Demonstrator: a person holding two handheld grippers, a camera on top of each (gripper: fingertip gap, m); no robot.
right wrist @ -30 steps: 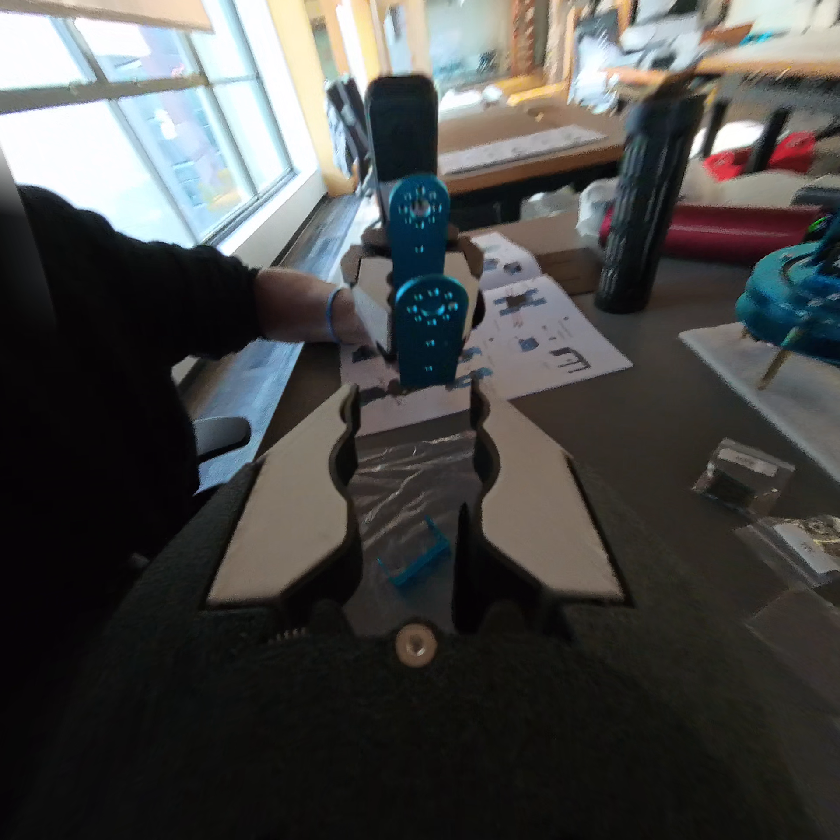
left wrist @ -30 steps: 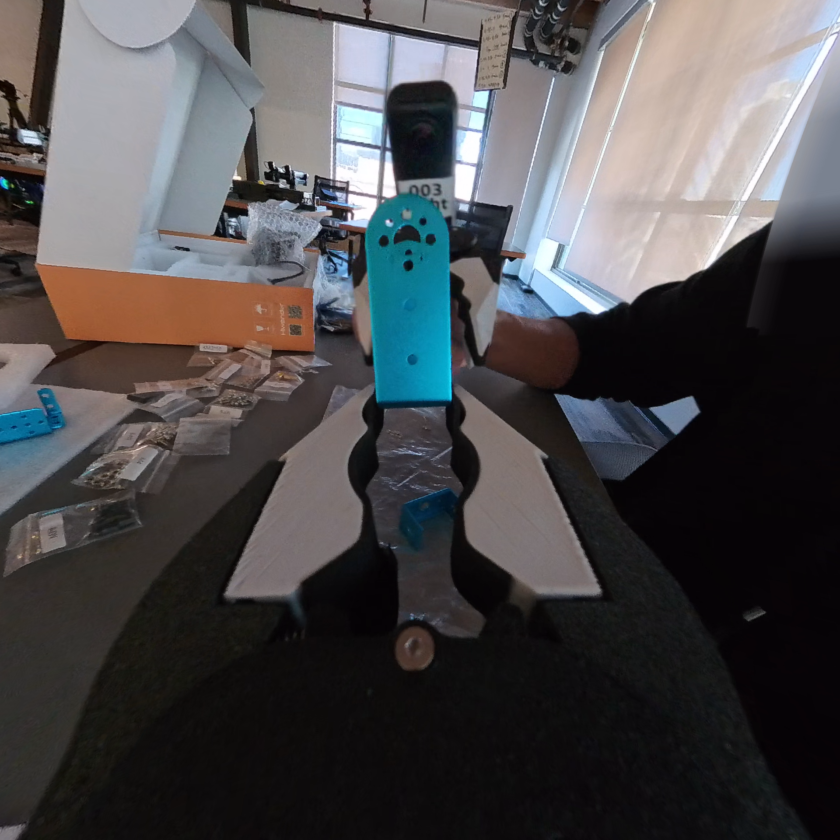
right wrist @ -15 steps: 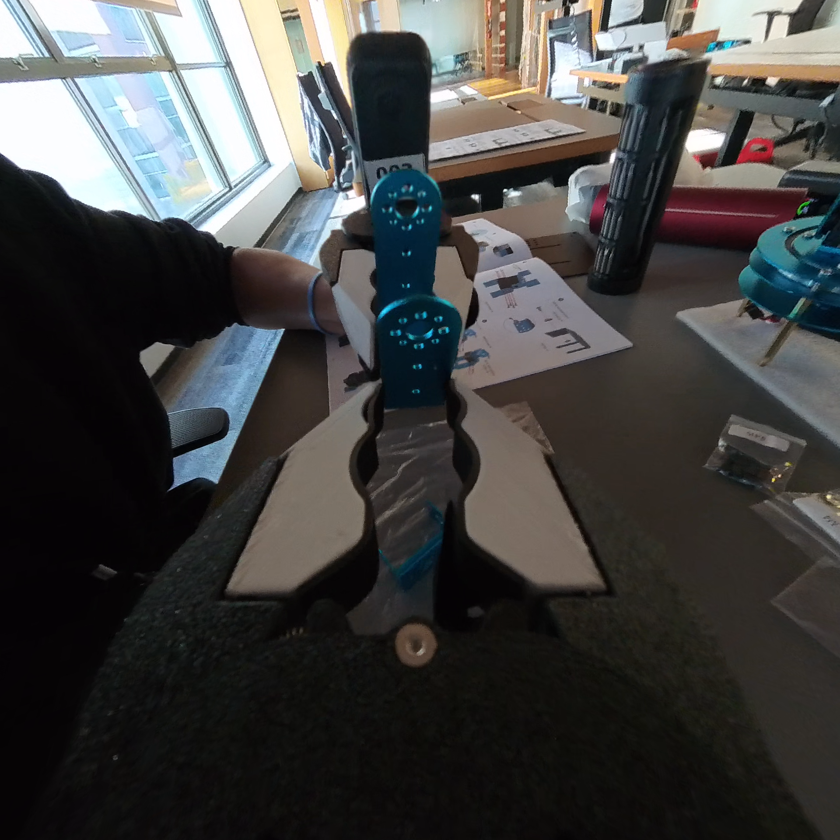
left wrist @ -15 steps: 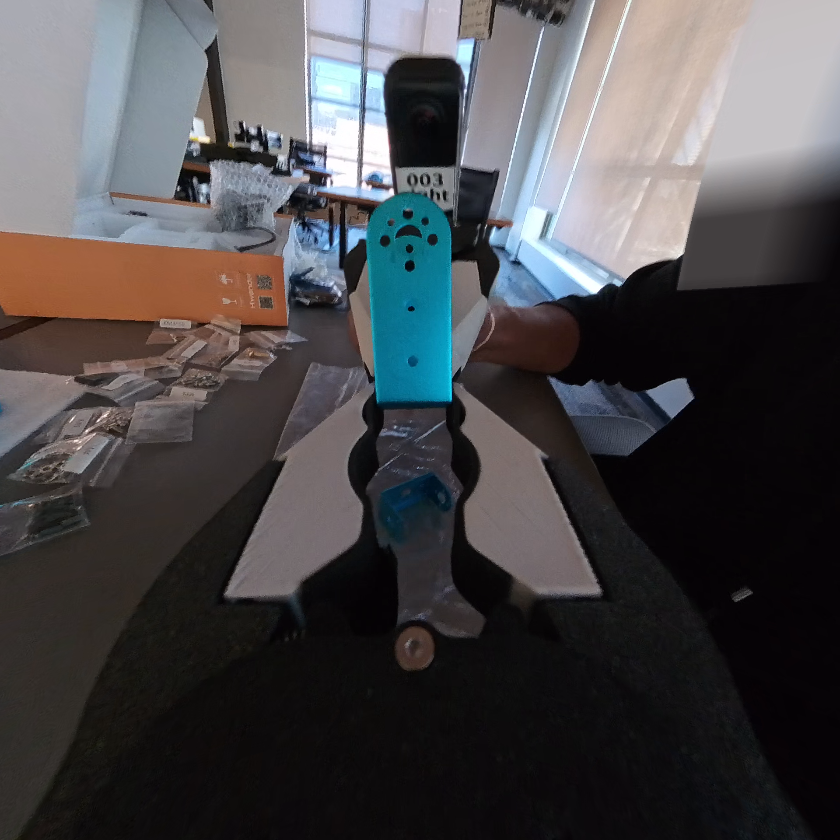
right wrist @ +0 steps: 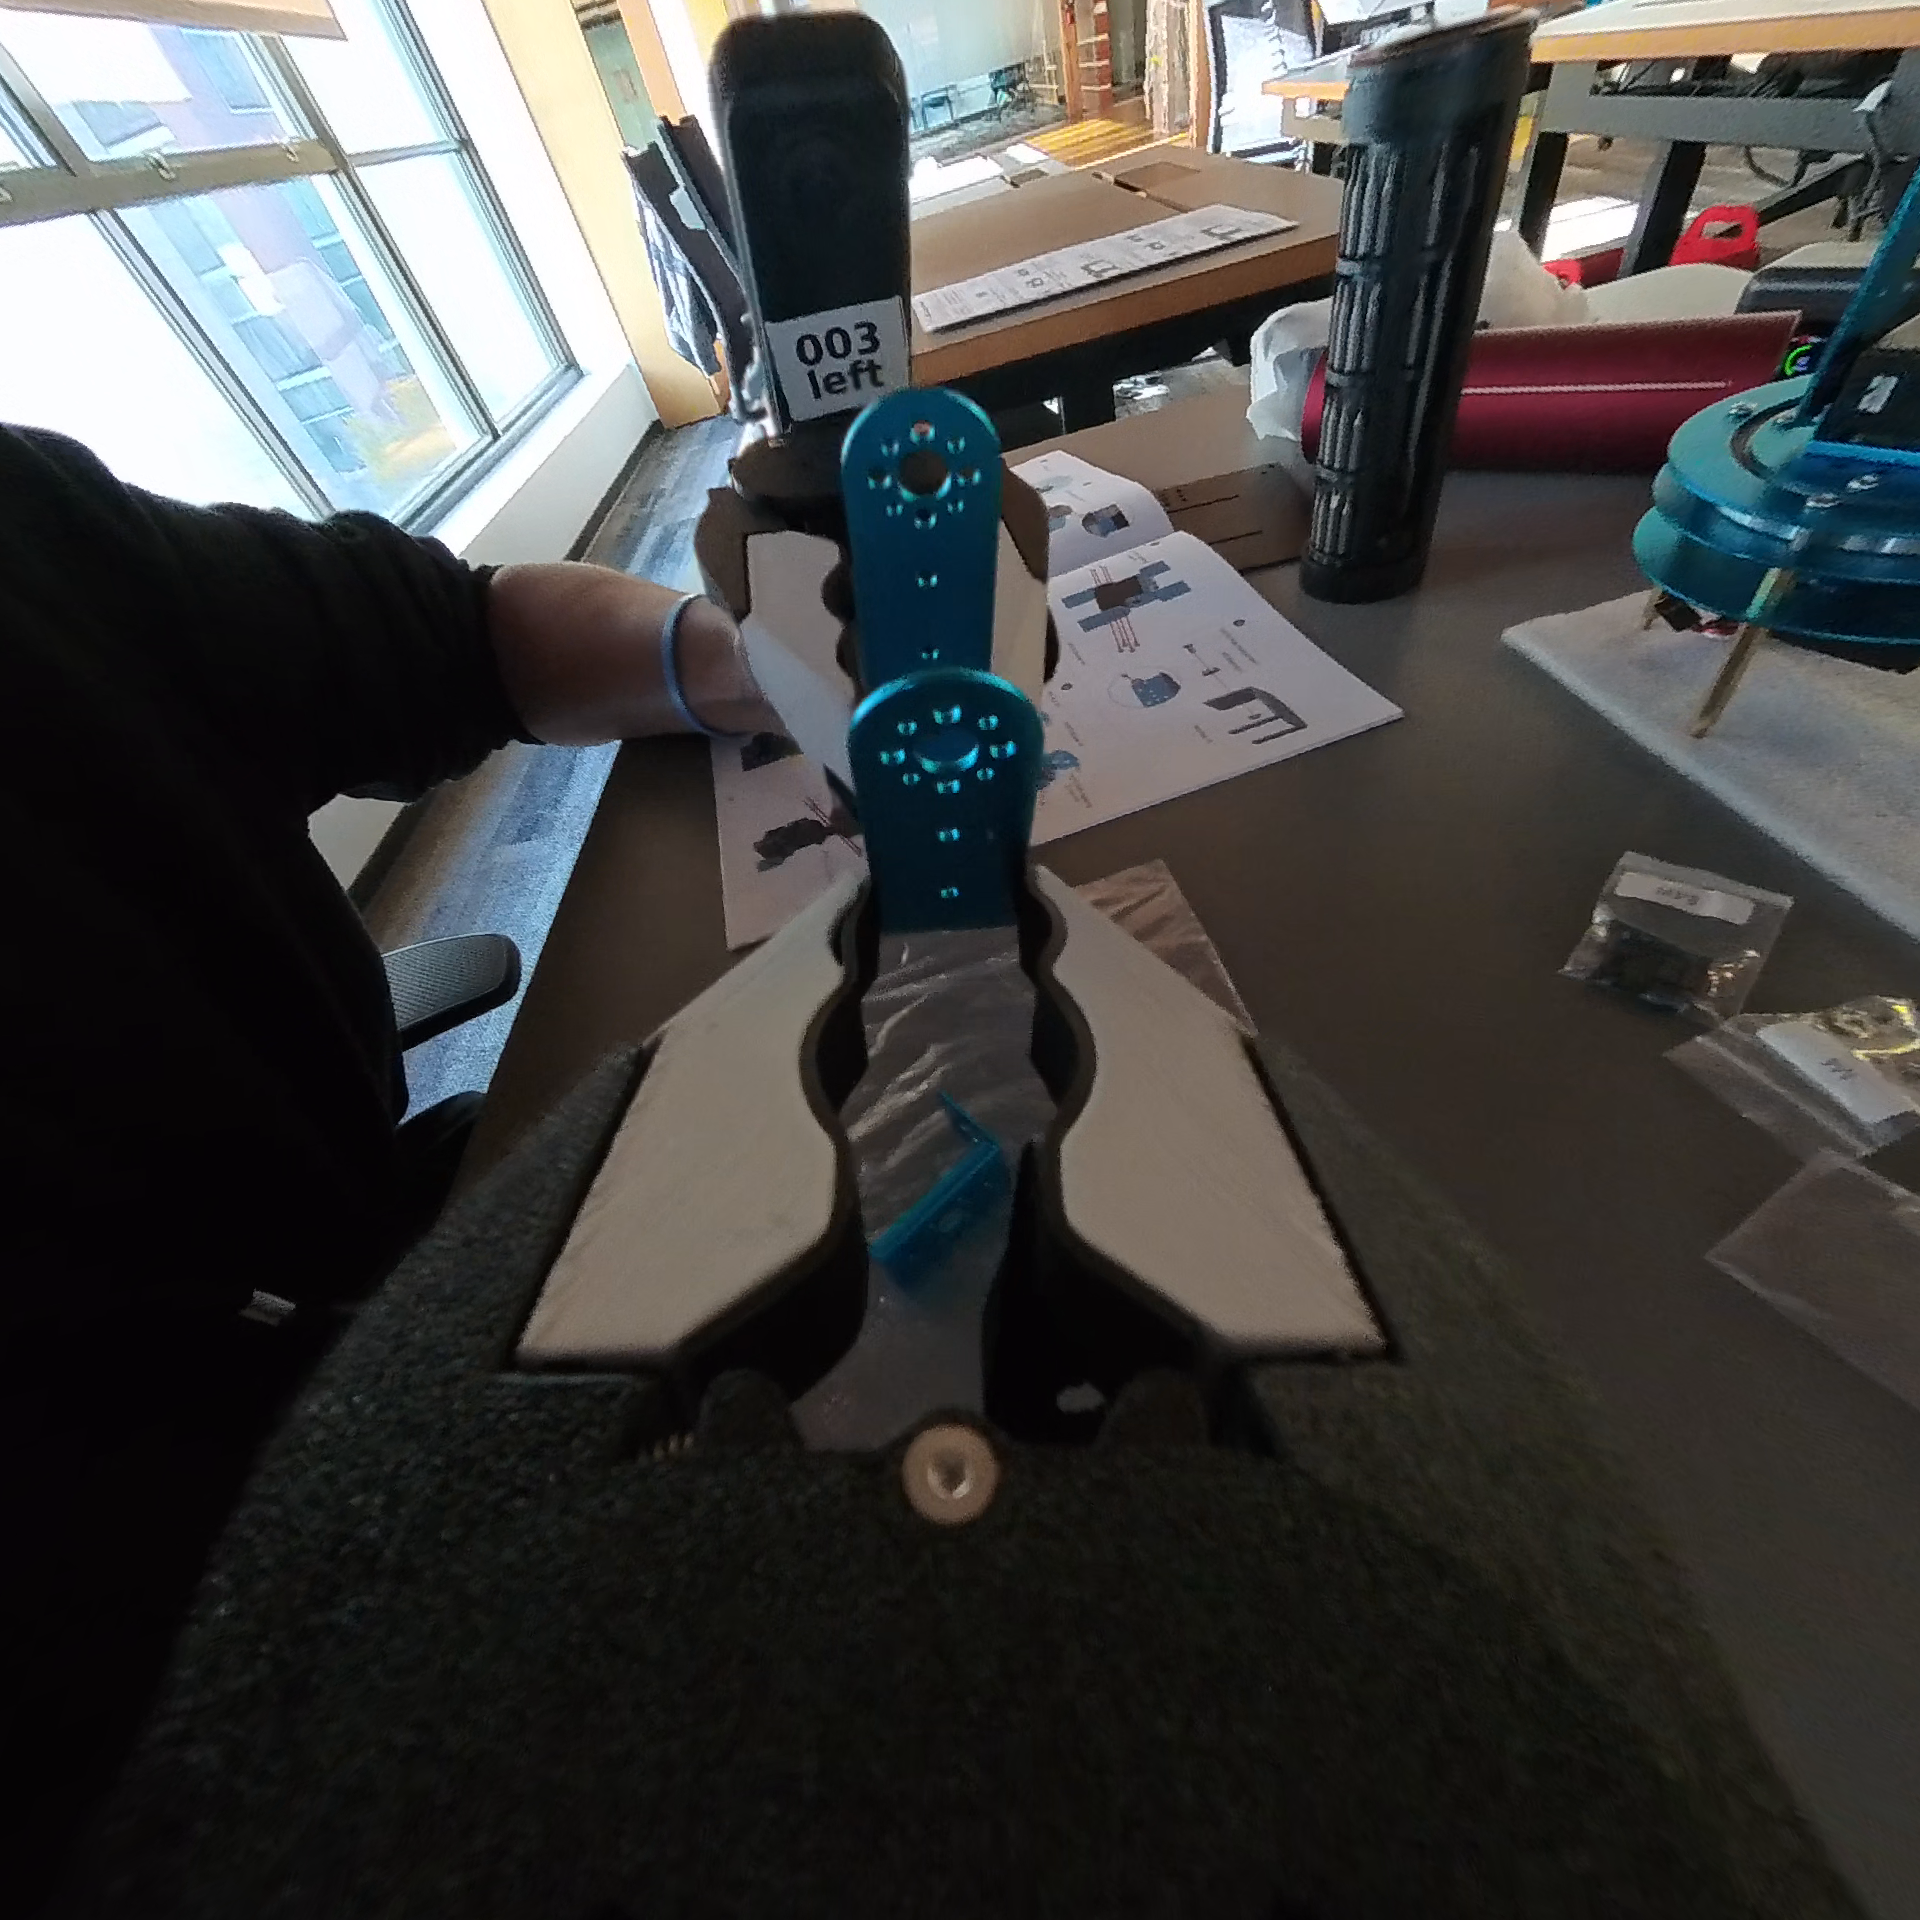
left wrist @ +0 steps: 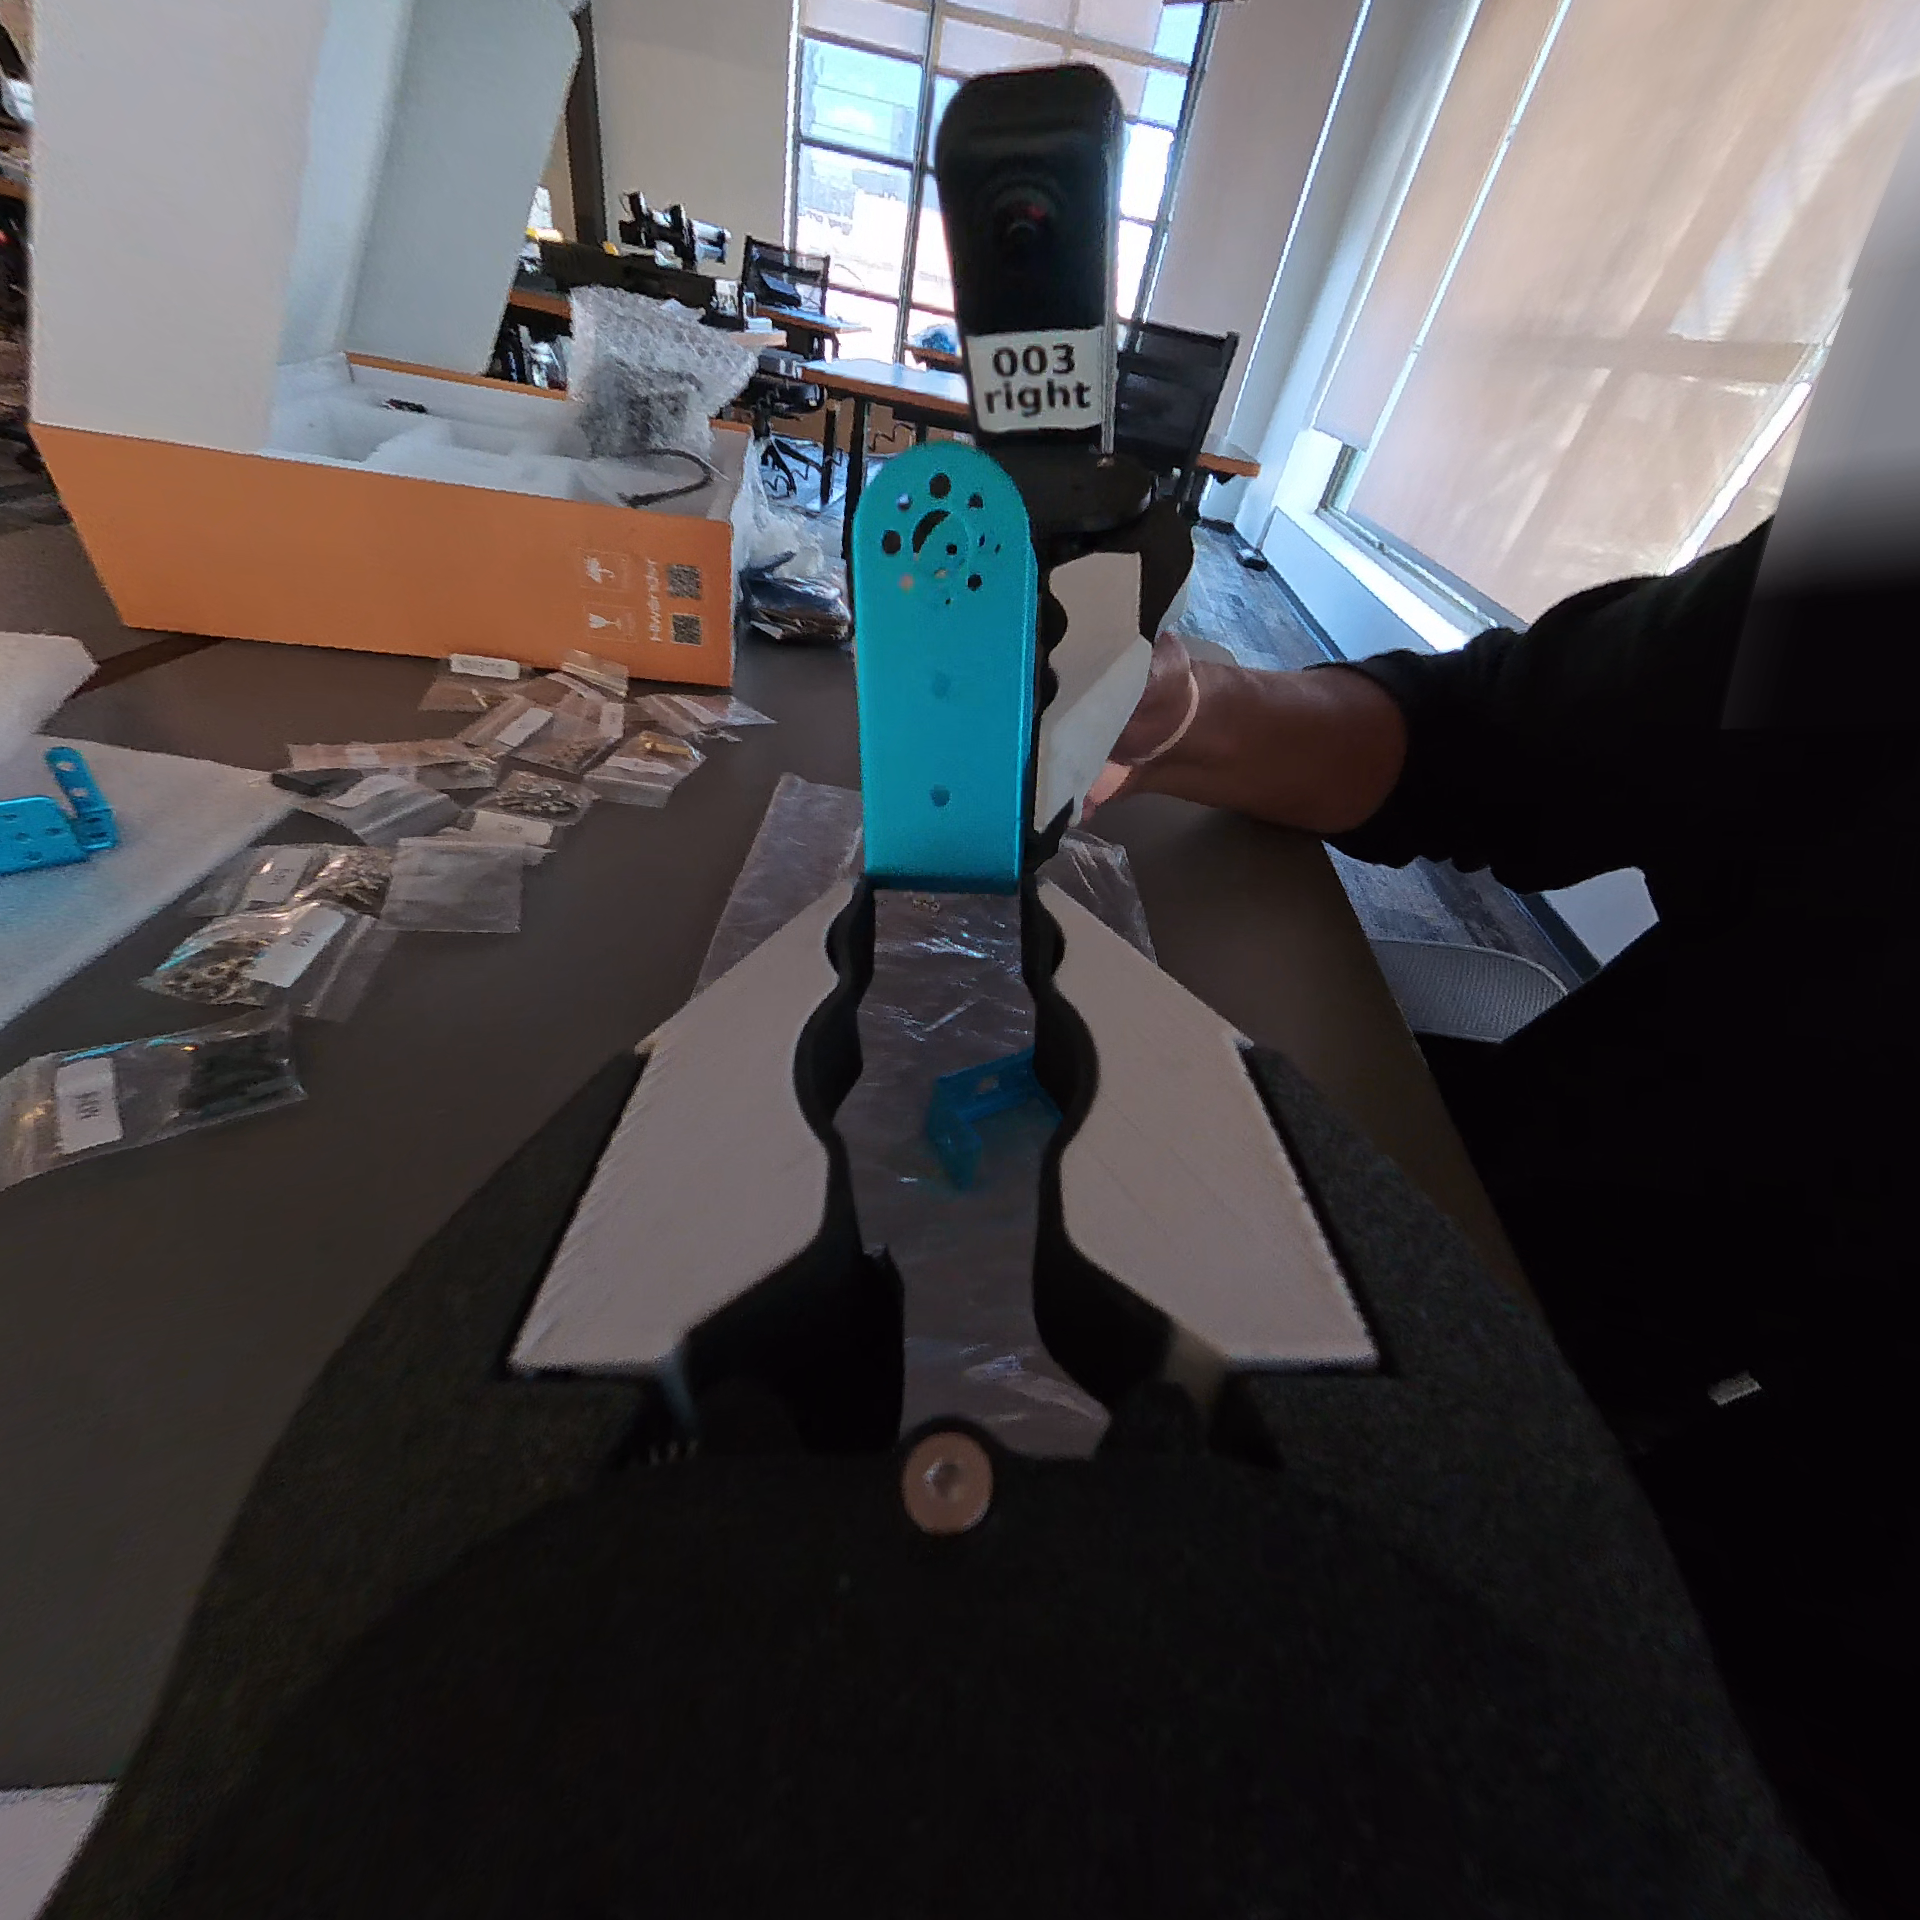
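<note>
My left gripper is shut on a cyan metal plate with a rounded, holed top, held upright at its fingertips. My right gripper is shut on a similar blue plate. The two grippers face each other above the dark table. In the right wrist view the left gripper's plate stands just behind mine, apart from it. In the left wrist view the right gripper's white finger shows behind my plate. A small blue bracket lies on a clear plastic bag below; it also shows in the right wrist view.
An open orange and white box stands at the back left, with several small hardware bags before it. An open instruction booklet, a black cylinder, a red tube and a blue round assembly are on the right. The person's sleeves flank both views. Both grippers' tips are close together, under 4 cm apart. The small blue bracket lies around 10 cm away from my right fingertips.
The right jaws have narrowed onto their plate since one second ago. The left gripper has turned slightly, so the right gripper now shows to the right of the cyan plate.
</note>
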